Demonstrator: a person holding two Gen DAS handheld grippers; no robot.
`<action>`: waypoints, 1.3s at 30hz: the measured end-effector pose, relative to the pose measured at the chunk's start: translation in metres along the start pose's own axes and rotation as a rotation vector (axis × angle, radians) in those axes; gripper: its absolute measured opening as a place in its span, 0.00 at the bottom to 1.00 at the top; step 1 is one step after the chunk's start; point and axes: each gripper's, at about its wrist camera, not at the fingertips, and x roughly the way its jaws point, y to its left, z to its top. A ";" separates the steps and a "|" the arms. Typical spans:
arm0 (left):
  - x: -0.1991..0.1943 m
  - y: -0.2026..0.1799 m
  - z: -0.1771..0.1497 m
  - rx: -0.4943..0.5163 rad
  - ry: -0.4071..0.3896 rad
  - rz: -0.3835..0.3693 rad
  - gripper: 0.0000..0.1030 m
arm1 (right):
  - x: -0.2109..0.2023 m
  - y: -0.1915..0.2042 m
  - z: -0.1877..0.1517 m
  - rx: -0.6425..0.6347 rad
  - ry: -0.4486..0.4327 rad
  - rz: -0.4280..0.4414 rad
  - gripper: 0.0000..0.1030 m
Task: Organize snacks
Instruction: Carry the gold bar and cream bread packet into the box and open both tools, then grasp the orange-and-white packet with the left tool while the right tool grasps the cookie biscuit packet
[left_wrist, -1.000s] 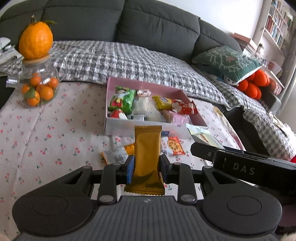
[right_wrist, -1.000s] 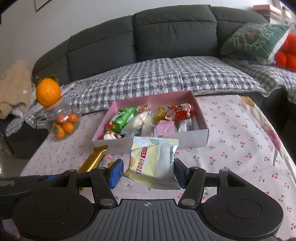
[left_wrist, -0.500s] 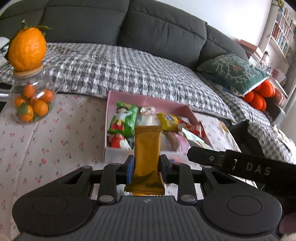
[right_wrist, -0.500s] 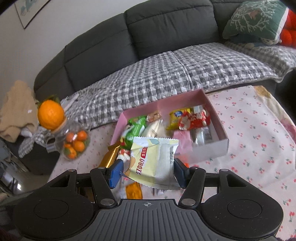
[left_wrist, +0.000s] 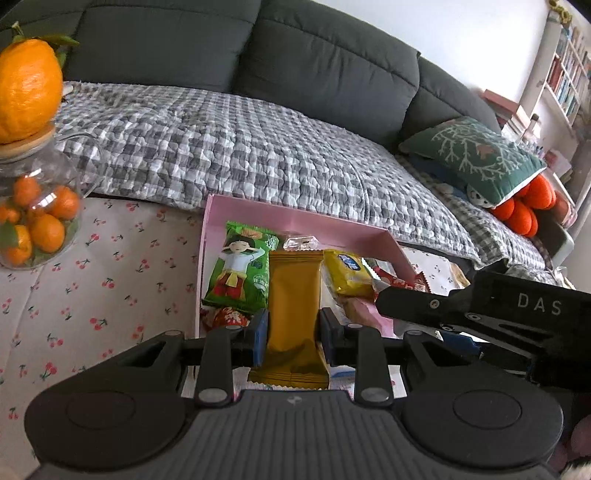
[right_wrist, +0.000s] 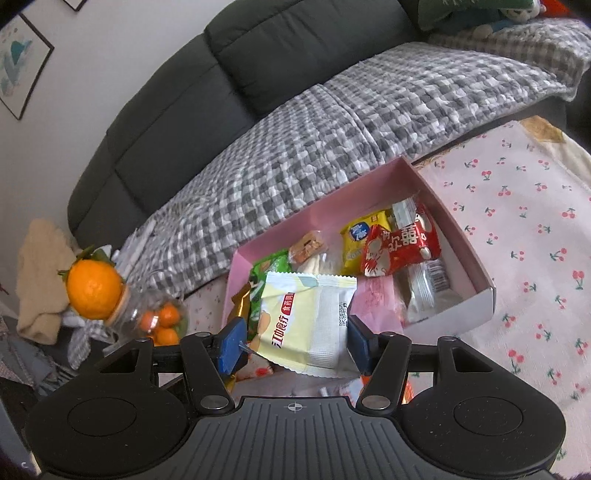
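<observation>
Left gripper (left_wrist: 291, 338) is clenched on a gold snack bar (left_wrist: 293, 306), held upright over the near edge of the pink box (left_wrist: 258, 208). Right gripper (right_wrist: 295, 347) grasps a pale yellow snack bag (right_wrist: 306, 321) above the same box. Green, yellow and red packets lie inside the box, which stands on the worktop (left_wrist: 110, 280) with its cherry cloth.

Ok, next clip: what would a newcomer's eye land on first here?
Probably the two packets held up close to the cameras: a gold snack bar in the left tongs and a pale yellow packet in the right tongs. Just beyond sits the pink box crammed with bright wrappers.
</observation>
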 end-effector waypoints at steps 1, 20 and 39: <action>0.003 0.001 0.000 -0.004 0.002 -0.001 0.26 | 0.003 -0.002 0.001 0.003 0.001 0.004 0.57; 0.009 0.007 -0.003 -0.013 -0.036 0.022 0.37 | 0.013 -0.011 0.004 0.038 -0.022 0.047 0.73; -0.025 0.012 -0.026 0.139 0.028 0.077 0.76 | -0.034 -0.017 -0.016 -0.090 0.012 -0.047 0.83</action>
